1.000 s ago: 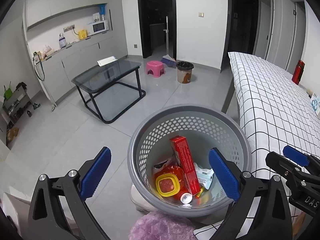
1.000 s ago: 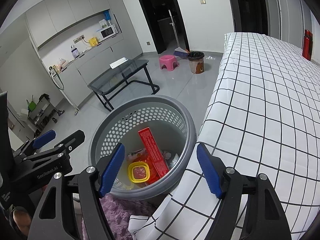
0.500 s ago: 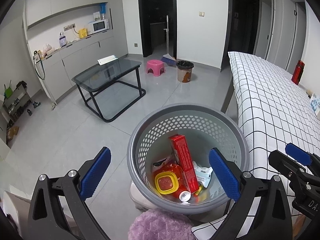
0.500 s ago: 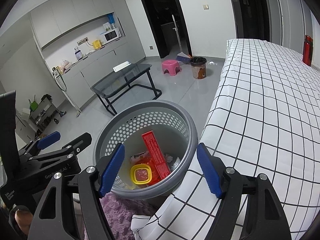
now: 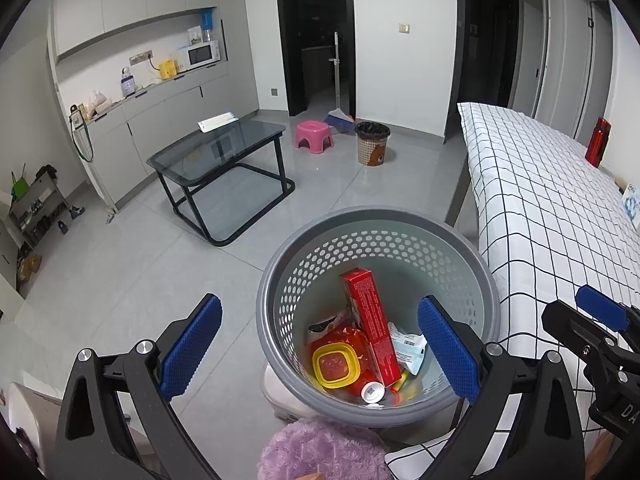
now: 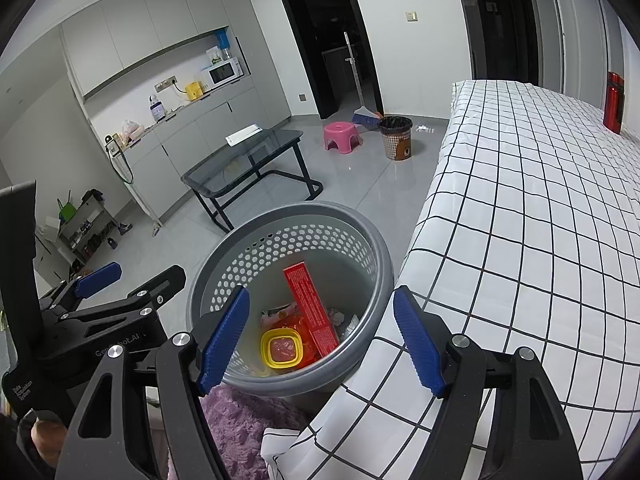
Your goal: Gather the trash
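A grey perforated bin (image 5: 276,292) stands beside the bed, also in the right wrist view (image 6: 372,240). Inside lie a red box (image 5: 370,324) (image 6: 314,312), a yellow-lidded container (image 5: 334,366) (image 6: 281,348), a crumpled white packet (image 5: 408,346) and a small white-capped tube (image 5: 372,391). My left gripper (image 5: 320,344) is open and empty above the bin's near side. My right gripper (image 6: 320,336) is open and empty above the bin too. Each gripper shows at the edge of the other's view.
A bed with a white checked cover (image 6: 540,220) runs along the right, with a red bottle (image 6: 614,100) at its far end. A glass table (image 5: 224,148), a pink stool (image 5: 314,136) and a small brown bin (image 5: 373,142) stand farther on the floor. A purple fluffy thing (image 5: 324,452) lies below the bin.
Both views have drawn back and up a little, so the bin sits slightly lower and smaller. Both grippers stay open and empty. The bin's contents have not moved.
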### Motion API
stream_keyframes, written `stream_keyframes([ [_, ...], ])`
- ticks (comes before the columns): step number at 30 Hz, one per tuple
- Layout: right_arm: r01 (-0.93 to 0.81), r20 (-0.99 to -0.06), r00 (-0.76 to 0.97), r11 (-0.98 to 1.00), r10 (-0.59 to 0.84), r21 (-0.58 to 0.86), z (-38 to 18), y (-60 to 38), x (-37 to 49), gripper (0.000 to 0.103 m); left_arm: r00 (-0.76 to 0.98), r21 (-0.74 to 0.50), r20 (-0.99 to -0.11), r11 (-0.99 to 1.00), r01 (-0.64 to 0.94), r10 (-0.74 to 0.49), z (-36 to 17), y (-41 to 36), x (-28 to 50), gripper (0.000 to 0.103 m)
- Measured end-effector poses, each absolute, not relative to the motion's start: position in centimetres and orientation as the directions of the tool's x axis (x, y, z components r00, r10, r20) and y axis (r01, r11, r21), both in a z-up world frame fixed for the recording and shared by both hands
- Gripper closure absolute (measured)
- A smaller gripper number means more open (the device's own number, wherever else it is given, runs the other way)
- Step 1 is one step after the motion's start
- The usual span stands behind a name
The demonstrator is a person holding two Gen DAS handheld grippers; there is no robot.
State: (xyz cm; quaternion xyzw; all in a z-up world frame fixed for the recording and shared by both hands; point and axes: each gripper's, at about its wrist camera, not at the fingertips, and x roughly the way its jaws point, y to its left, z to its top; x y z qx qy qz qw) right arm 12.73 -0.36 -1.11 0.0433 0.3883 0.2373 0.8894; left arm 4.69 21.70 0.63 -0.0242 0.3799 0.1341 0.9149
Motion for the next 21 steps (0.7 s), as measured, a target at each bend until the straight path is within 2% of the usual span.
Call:
stream_keyframes([
  [21, -0.393, -0.674, 0.583, 0.883, 0.454, 0.256, -1.09, -0.34, 12.73, 0.032, 0.672, 0.058, -0.707, 0.964, -0.259, 0.223, 0.32, 21.74, 4.77, 0.006],
])
